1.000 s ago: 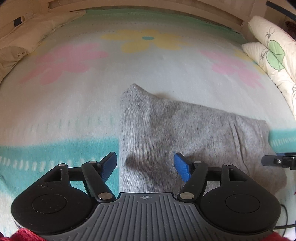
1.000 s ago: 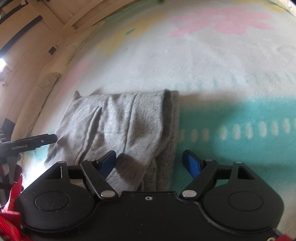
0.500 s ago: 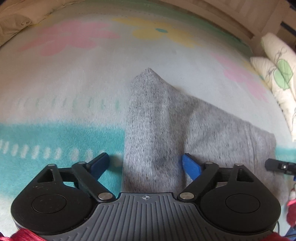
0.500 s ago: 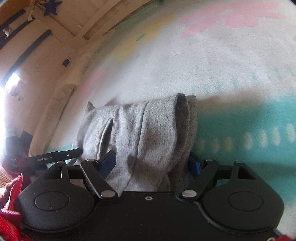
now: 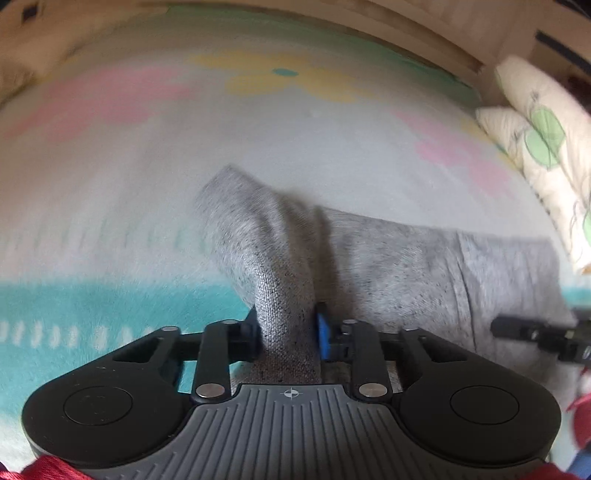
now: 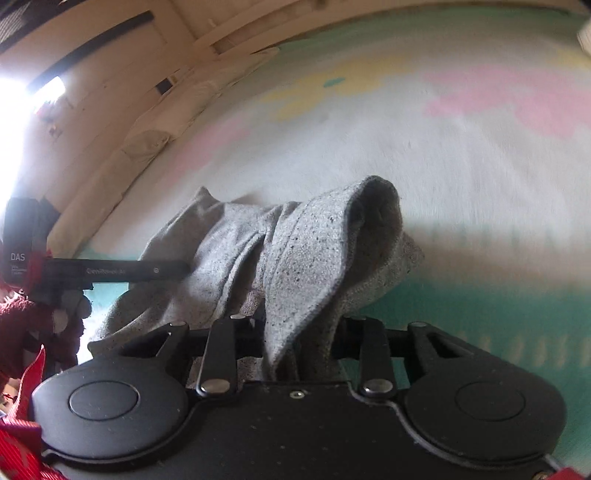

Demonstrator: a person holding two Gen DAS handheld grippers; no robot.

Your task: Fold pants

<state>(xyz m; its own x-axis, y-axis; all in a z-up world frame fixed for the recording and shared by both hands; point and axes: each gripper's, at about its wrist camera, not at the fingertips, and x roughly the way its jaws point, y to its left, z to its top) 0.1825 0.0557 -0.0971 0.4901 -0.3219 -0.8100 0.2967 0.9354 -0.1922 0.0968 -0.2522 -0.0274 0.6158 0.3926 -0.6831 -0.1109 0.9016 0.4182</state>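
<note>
Grey speckled pants lie partly folded on a flowered bed blanket. In the left wrist view my left gripper has its jaws closing on a bunched ridge at the left end of the pants, and the blue pads press the cloth. In the right wrist view the pants rise in a hump at their right end. There my right gripper is closing on a thick fold, which hides its pads. Each view shows a black finger of the other gripper at the far end.
Two leaf-print pillows lean at the right of the bed. A wooden bed frame runs along the far side. Cream cushions line the left edge. A red sleeve shows at the lower left of the right wrist view.
Both grippers went from wide open over flat cloth to closed around it. The pants now bunch up between the jaws at both ends, and the right end has lifted off the blanket.
</note>
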